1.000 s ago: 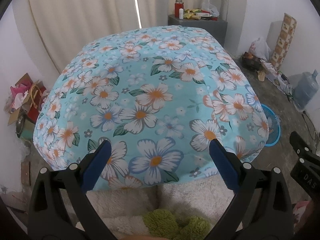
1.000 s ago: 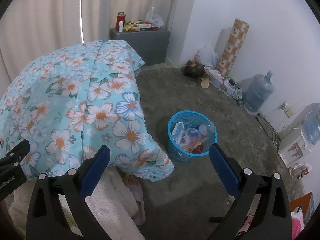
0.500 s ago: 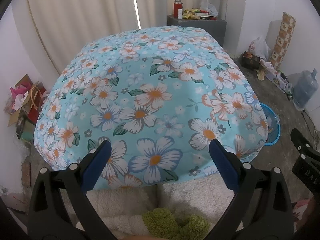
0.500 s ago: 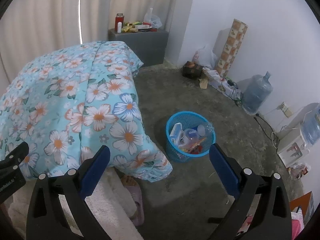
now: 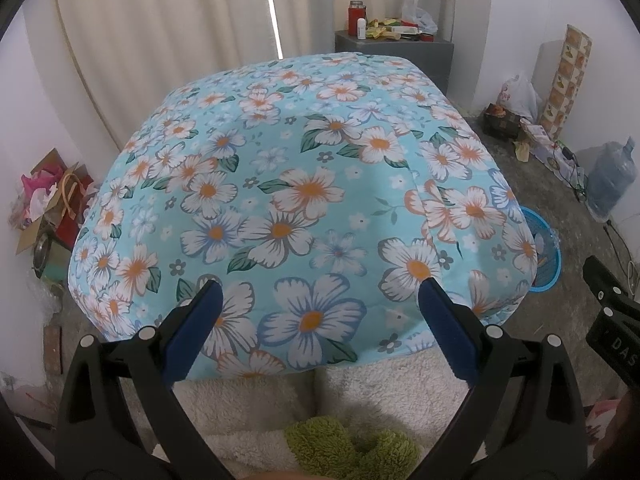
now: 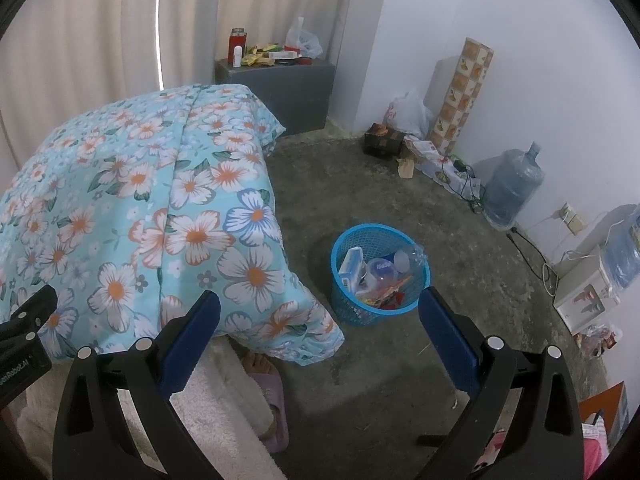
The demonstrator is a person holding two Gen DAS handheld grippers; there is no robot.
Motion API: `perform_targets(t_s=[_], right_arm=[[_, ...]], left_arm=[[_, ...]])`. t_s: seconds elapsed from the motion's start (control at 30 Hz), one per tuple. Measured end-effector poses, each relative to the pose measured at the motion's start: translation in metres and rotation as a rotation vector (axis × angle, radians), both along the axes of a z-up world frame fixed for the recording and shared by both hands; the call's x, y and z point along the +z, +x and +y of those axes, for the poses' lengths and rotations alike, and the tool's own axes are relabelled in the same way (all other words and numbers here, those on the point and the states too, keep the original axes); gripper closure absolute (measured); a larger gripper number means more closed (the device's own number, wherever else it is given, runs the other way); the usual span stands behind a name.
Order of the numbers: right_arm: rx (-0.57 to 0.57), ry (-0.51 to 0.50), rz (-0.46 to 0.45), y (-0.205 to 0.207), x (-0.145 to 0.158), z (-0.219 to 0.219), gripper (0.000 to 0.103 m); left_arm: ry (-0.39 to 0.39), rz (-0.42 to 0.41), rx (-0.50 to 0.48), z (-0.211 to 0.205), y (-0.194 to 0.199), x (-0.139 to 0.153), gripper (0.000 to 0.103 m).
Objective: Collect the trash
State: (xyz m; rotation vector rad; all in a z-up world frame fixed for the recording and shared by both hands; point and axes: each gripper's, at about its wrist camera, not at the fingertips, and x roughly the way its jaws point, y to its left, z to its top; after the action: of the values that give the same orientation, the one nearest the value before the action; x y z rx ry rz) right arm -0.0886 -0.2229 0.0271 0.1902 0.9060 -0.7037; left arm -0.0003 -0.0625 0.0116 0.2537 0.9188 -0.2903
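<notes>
1. The left hand-held gripper (image 5: 318, 312) is held above the foot of a bed, its blue-padded fingers (image 5: 196, 332) spread wide apart with nothing between them.
2. A floral quilt (image 5: 304, 184), light blue with white and orange flowers, is seen draped over the bed and fills most of the left wrist view.
3. A cream fleece blanket (image 5: 360, 384) is seen beneath the quilt's near edge, and a green fuzzy item (image 5: 352, 448) lies on it at the bottom of the frame.
4. The right hand-held gripper (image 6: 320, 316) is held over the concrete floor (image 6: 400, 184) beside the bed, its fingers likewise wide apart and holding nothing.
5. A blue mesh waste basket (image 6: 380, 274) is seen on the floor just beside the hanging corner of the quilt; in the right wrist view it appears between the two fingers, but well beyond them.
6. Trash (image 6: 376, 276) is seen inside the basket: a clear plastic bottle, a small carton, a round plastic lid and coloured wrappers.
7. A grey cabinet (image 6: 280, 84) stands in the corner by the curtains, with a red flask and packets on top.
8. A large water jug (image 6: 512, 184) is seen against the right wall, near cables and a white plastic bag (image 6: 408, 114).
9. A foot in a slipper (image 6: 268, 384) is visible below the quilt's corner.
</notes>
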Motion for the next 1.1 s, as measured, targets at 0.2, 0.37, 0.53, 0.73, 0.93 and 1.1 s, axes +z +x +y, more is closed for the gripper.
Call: perform_targets(t_s=[0.2,0.37,0.53,0.73,0.93,1.1], right_arm=[[-0.001,-0.006,-0.002,0.0002,0.0011,0.0000,0.007],[-0.003,-0.002,-0.002,0.0002,0.0004,-0.0004,0.007],[-0.002,-0.004,-0.002,0.0004,0.0003,0.0012,0.007],[-0.003,-0.007,-0.002,0.0016,0.0017,0.0012,0.007],[-0.004,-0.008,-0.002,0.0017,0.0015,0.0026,0.007],[-0.003,-0.008,-0.002,0.0017,0.0016,0.0025,0.007]], left_arm=[[-0.001,0.002,0.001,-0.0007,-0.0006,0.0004,0.009],[-0.001,0.000,0.001,-0.0003,-0.0005,0.0006,0.009],[-0.003,-0.004,0.002,0.0010,-0.0002,0.0017,0.009],[-0.003,-0.004,0.002,0.0010,-0.0005,0.0017,0.009],[-0.002,-0.003,0.002,0.0014,-0.0003,0.0016,0.009],[-0.002,-0.005,0.002,0.0017,0.0000,0.0015,0.009]])
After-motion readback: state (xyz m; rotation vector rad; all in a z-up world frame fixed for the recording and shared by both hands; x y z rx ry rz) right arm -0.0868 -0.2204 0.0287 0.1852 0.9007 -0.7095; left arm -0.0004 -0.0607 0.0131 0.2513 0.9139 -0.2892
